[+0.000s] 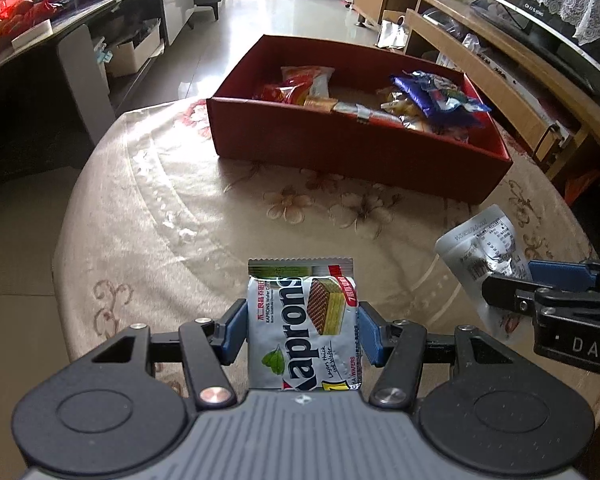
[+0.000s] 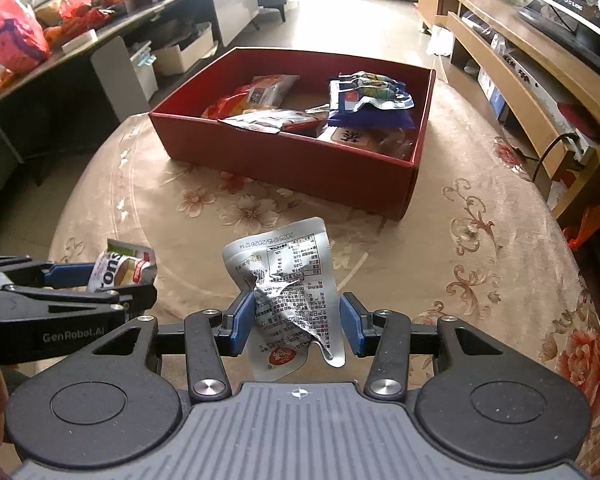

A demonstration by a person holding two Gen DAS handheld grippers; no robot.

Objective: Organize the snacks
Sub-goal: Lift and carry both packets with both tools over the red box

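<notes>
My left gripper (image 1: 302, 330) clamped on the Kaprons wafer pack (image 1: 304, 320) above the floral tablecloth (image 1: 160, 216), my right gripper (image 2: 298, 318) pinching a crumpled silver pouch (image 2: 288, 280) beside it, red box (image 2: 284, 160) of snacks ahead, well apart

One box (image 2: 292, 168), perhaps eight snack packets (image 2: 370, 98).

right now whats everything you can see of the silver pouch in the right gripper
The silver pouch is a crinkled foil-like packet, back side facing the camera with black printed text, a table and a date line, plus a red round logo near its lower end. It is upright, creased in the middle, clamped between the right gripper and its blue pads, held above the floral tablecloth.
</notes>
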